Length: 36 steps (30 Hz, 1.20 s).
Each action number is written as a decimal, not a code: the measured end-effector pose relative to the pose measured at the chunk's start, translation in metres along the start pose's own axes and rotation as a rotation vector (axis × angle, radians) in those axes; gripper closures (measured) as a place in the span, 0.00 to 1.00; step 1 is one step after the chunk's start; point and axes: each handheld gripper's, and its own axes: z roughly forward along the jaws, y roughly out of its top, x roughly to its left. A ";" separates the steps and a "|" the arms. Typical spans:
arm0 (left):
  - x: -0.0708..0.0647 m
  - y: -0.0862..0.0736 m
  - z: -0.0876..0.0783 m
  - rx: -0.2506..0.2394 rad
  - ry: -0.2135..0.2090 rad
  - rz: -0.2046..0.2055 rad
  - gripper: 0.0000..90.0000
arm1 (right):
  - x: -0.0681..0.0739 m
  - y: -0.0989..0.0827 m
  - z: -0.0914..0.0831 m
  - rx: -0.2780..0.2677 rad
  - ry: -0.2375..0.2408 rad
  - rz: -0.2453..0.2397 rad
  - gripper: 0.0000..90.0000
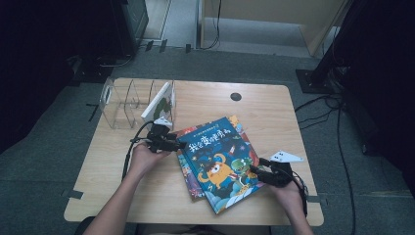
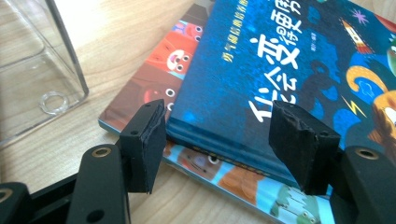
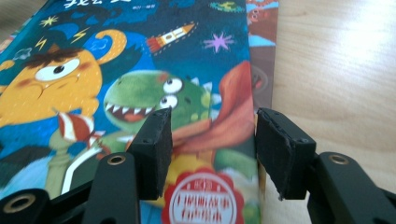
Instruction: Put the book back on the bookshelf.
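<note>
A blue picture book with a yellow monster and a green dinosaur lies on top of a small stack on the wooden table. My left gripper sits at the book's left corner. In the left gripper view the left gripper is open, and its jaws straddle the corner of the blue book without pressing on it. A reddish book lies beneath. My right gripper is at the book's near right edge. In the right gripper view the right gripper is open above the edge of the cover.
A clear acrylic book holder stands at the table's back left, with a white book leaning in it. Its corner is close to my left gripper. A black round grommet sits near the far edge.
</note>
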 end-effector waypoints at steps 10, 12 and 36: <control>0.000 0.003 0.009 0.018 0.005 0.001 0.42 | 0.002 -0.016 -0.018 0.007 -0.003 -0.009 0.43; -0.001 0.004 0.009 0.025 0.010 0.002 0.42 | 0.002 -0.019 -0.021 0.008 0.001 -0.006 0.41; -0.009 -0.005 0.002 0.059 0.004 -0.008 0.47 | -0.003 -0.042 -0.043 0.063 0.022 -0.013 0.36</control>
